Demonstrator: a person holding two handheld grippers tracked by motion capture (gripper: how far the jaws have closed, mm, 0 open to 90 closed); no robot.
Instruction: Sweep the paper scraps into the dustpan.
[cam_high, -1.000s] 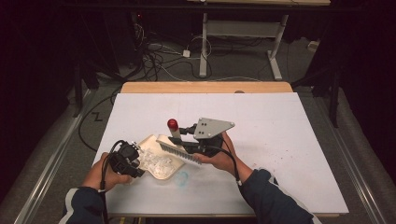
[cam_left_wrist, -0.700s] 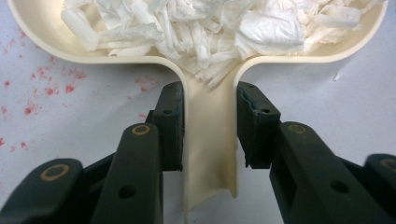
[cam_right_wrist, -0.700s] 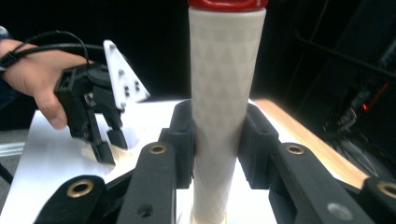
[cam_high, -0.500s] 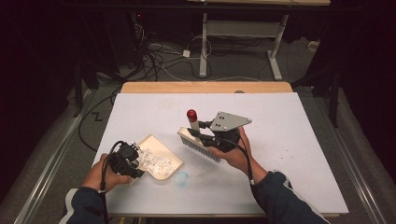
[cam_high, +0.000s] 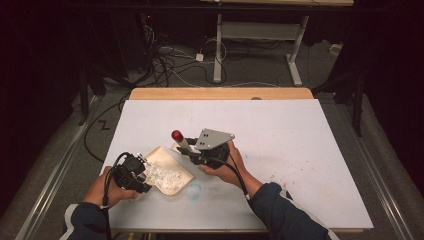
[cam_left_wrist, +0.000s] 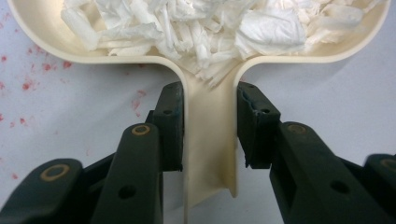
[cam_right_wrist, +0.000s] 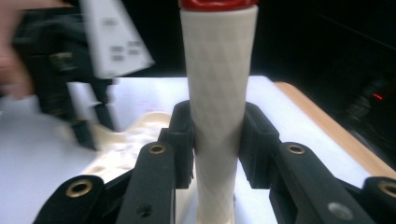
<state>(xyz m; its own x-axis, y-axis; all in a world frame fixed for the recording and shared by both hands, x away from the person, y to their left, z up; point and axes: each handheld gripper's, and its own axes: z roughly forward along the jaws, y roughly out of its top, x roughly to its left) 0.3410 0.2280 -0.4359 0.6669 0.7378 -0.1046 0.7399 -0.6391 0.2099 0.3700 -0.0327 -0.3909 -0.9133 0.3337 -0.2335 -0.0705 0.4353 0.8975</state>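
High view: my left jaws (cam_high: 142, 175) clamp the dustpan (cam_high: 167, 172) handle near the desk's (cam_high: 300, 150) front-left corner. My right jaws (cam_high: 192, 151) grip the brush (cam_high: 181, 142) handle, its long axis slanting back-left, just behind the pan's far rim.

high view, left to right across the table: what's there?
Left tool shut on the cream dustpan's handle → dustpan holding white paper scraps → red-capped brush handle → right tool shut on that handle → bare table with faint red specks.
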